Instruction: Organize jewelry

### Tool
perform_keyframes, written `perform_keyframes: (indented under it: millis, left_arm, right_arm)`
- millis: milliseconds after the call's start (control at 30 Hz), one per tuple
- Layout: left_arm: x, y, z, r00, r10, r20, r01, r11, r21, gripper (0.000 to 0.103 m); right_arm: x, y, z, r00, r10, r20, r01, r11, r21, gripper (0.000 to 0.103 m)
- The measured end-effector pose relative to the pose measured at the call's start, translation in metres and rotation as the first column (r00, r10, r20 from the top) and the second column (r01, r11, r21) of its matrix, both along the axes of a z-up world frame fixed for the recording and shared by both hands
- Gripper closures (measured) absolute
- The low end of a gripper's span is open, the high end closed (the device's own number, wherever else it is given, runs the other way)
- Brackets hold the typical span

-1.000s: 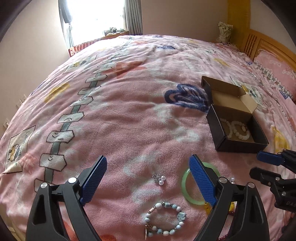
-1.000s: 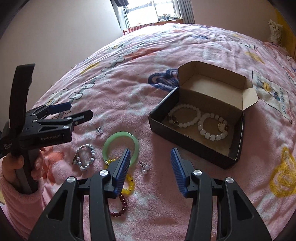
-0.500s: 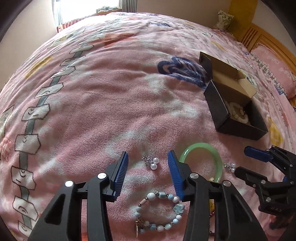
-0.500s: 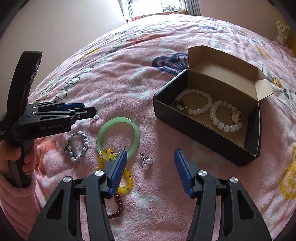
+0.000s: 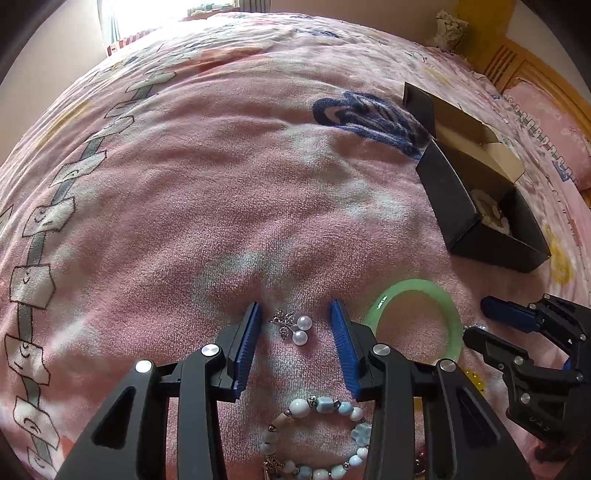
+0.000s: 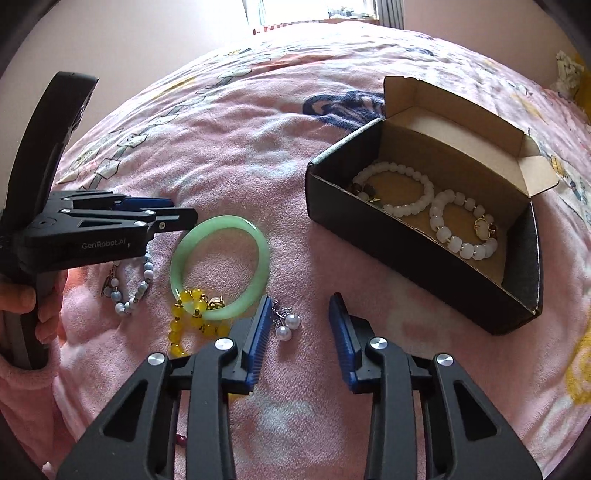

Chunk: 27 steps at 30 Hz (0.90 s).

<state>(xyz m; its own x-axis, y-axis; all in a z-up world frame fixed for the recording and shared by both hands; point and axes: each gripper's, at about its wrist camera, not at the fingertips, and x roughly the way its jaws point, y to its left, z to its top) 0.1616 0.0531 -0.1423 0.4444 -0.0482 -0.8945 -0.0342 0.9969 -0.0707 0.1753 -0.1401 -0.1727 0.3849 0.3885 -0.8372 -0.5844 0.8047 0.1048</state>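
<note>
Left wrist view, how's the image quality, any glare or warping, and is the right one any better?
Left wrist view: window blown out white, bedspread bulging with fisheye warp, pearl earring sharp. Right wrist view: same warp, window overexposed, beads in the black box evenly lit and clear.

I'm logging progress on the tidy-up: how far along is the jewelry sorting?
Done: two white bead bracelets lie in the box. In hand: nothing; the open left gripper brackets a pearl earring. Left: green bangle, yellow beads, blue bracelet, second earring.
</note>
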Motion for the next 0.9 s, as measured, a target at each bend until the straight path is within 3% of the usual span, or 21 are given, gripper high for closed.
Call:
perform_keyframes:
  millis: [233, 600, 900]
  left_arm:
    - [0.001, -0.001, 0.001, 1.0, 0.0, 0.017, 0.0, 1.0, -0.001, 0.082]
    - [-0.003, -0.002, 0.013, 0.998, 0.008, 0.061, -0.009, 1.0, 0.022, 0.083]
    - [-0.006, -0.003, 0.019, 0.997, 0.012, 0.078, -0.012, 1.0, 0.009, 0.083]
  right_arm:
    - [-0.005, 0.009, -0.001, 1.0, 0.02, 0.023, -0.019, 0.999, -0.044, 0.084]
    - [-0.002, 0.002, 0.014, 1.0, 0.014, 0.025, -0.014, 1.0, -0.012, 0.093]
    - [0.007, -0.022, 0.034, 0.999, -0.044, 0.02, 0.042, 0.996, 0.084, 0.093]
